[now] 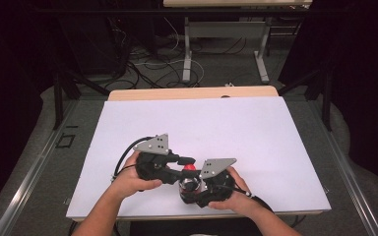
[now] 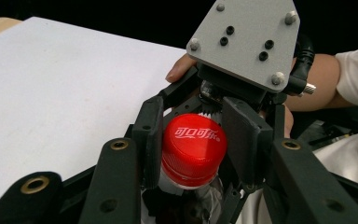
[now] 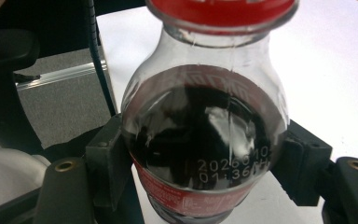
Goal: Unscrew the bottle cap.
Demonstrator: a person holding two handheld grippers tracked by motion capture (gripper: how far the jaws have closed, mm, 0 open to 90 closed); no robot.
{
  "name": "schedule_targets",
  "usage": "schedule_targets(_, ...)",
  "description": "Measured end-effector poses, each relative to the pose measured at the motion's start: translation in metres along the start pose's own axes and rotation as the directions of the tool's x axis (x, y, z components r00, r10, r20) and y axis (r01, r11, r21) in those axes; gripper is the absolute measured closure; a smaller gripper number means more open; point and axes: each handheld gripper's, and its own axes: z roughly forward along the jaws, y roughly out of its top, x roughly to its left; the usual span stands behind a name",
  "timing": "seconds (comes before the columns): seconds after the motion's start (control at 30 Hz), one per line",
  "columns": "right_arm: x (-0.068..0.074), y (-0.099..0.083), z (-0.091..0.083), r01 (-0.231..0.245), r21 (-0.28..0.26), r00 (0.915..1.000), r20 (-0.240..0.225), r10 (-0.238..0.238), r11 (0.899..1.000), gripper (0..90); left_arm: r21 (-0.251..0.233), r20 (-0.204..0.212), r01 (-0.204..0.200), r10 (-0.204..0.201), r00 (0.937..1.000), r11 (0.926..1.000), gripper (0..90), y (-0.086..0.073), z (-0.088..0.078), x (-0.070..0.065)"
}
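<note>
A small clear bottle of dark cola with a red cap sits between both grippers near the table's front edge. In the right gripper view, my right gripper is shut on the bottle's round body, one pad on each side. My left gripper is shut on the red cap, and its pads press against the cap's sides. In the high view the cap shows red between the two hands, with the left gripper coming from the left and the right gripper just below it.
A white sheet covers the wooden table. Beyond the far edge are desk legs and loose cables on the floor. The right gripper's grey plate stands close behind the cap in the left gripper view.
</note>
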Motion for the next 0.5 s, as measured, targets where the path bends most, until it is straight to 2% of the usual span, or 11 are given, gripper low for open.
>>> schedule_targets(0.1, -0.001, 0.0, 0.001, -0.009, -0.008, 0.9998, 0.016, 0.009, 1.0, 29.4, -0.015, -0.049, 0.012, -0.012, 0.9987, 0.9998, 61.1, 0.0, 0.001, -0.003)
schedule_targets(0.17, -0.002, 0.0, 0.001, -0.028, -0.007, 0.999, 0.034, 0.029, 1.0, 29.5, -0.022, -0.111, 0.038, -0.04, 0.9931, 0.999, 61.2, 0.0, 0.003, -0.007)
schedule_targets(0.2, -0.002, 0.0, 0.0, -0.04, -0.003, 0.9982, 0.044, 0.04, 0.999, 29.5, -0.02, -0.147, 0.045, -0.047, 0.9879, 0.9988, 61.3, 0.001, 0.005, -0.01)
schedule_targets(0.23, -0.003, 0.0, 0.0, -0.049, -0.004, 0.9974, 0.054, 0.049, 0.999, 29.5, -0.026, -0.186, 0.067, -0.07, 0.98, 0.9974, 61.4, 0.003, 0.007, -0.014)
schedule_targets(0.27, -0.003, 0.0, 0.0, -0.055, -0.006, 0.9962, 0.067, 0.055, 0.998, 29.6, -0.036, -0.23, 0.091, -0.097, 0.9685, 0.9952, 61.4, 0.004, 0.009, -0.017)
schedule_targets(0.3, -0.004, 0.0, 0.0, -0.064, -0.002, 0.9949, 0.078, 0.064, 0.998, 29.6, -0.04, -0.274, 0.11, -0.117, 0.9546, 0.9931, 61.5, 0.006, 0.012, -0.022)
schedule_targets(0.37, -0.005, 0.0, 0.0, -0.077, -0.017, 0.9915, 0.103, 0.079, 0.997, 29.6, -0.071, -0.372, 0.179, -0.193, 0.9082, 0.9813, 61.5, 0.01, 0.019, -0.031)
schedule_targets(0.4, -0.005, 0.0, 0.0, -0.085, -0.014, 0.9885, 0.125, 0.086, 0.996, 29.6, -0.072, -0.41, 0.187, -0.2, 0.8898, 0.9798, 61.6, 0.011, 0.021, -0.035)
schedule_targets(0.43, -0.004, -0.001, 0.0, -0.095, -0.013, 0.9856, 0.14, 0.096, 0.995, 29.7, -0.077, -0.463, 0.212, -0.223, 0.8577, 0.9743, 61.6, 0.013, 0.026, -0.04)
schedule_targets(0.47, -0.004, -0.001, 0.001, -0.102, -0.018, 0.9809, 0.165, 0.103, 0.995, 29.7, -0.088, -0.494, 0.225, -0.239, 0.8357, 0.9703, 61.6, 0.014, 0.029, -0.043)
schedule_targets(0.5, -0.003, -0.002, 0.002, -0.104, -0.017, 0.9793, 0.173, 0.106, 0.994, 29.7, -0.098, -0.521, 0.229, -0.246, 0.8172, 0.9685, 61.6, 0.014, 0.033, -0.045)
